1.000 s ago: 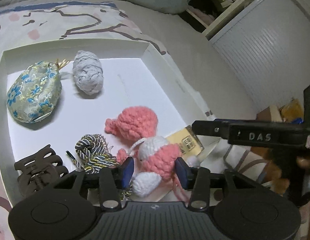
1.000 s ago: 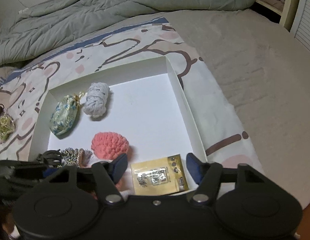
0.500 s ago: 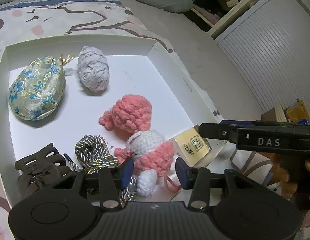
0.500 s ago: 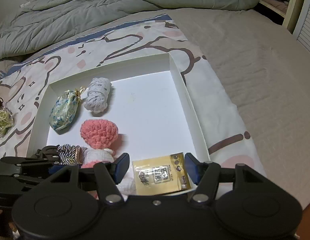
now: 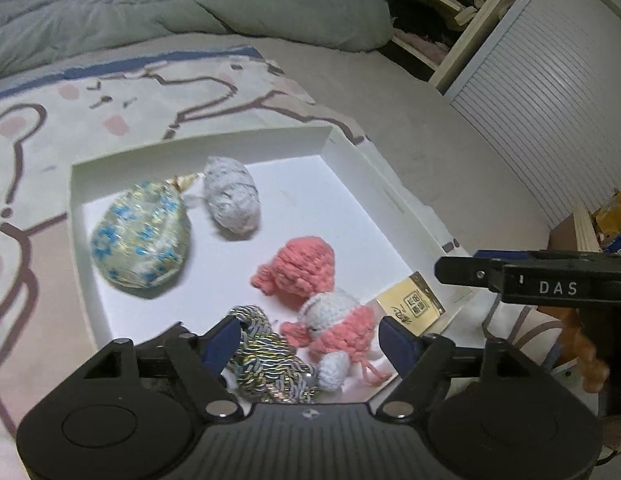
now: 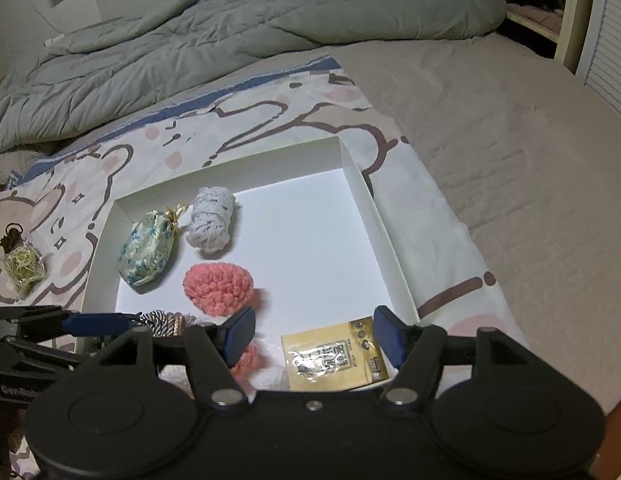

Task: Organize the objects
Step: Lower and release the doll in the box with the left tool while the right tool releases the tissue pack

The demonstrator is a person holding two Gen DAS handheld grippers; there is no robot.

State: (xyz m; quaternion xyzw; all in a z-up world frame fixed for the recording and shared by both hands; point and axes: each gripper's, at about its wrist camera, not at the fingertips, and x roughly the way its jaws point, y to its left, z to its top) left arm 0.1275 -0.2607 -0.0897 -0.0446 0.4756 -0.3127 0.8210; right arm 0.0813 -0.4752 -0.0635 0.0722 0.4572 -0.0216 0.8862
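A white shallow box [image 5: 350,160] [image 6: 386,232] lies on the bed. In it are a floral brocade pouch [image 5: 142,236] [image 6: 148,250], a grey yarn bundle [image 5: 230,196] [image 6: 212,222], a pink and white crochet doll [image 5: 310,276] [image 6: 218,288], a gold and blue cord knot [image 5: 266,356] [image 6: 166,322] and a gold packet [image 5: 410,306] [image 6: 334,358]. My left gripper [image 5: 310,342] is open and empty above the doll's body. My right gripper [image 6: 314,338] is open and empty above the packet.
A small bottle charm with green filling [image 6: 20,264] lies on the patterned sheet [image 6: 238,120] left of the box. A grey-green duvet [image 6: 230,24] is heaped at the back. A white slatted cabinet [image 5: 550,100] stands to the right of the bed.
My left gripper has opened wider, let go of the doll and drawn back and up from the box. My right gripper has also pulled back a little. The doll now lies in the box.
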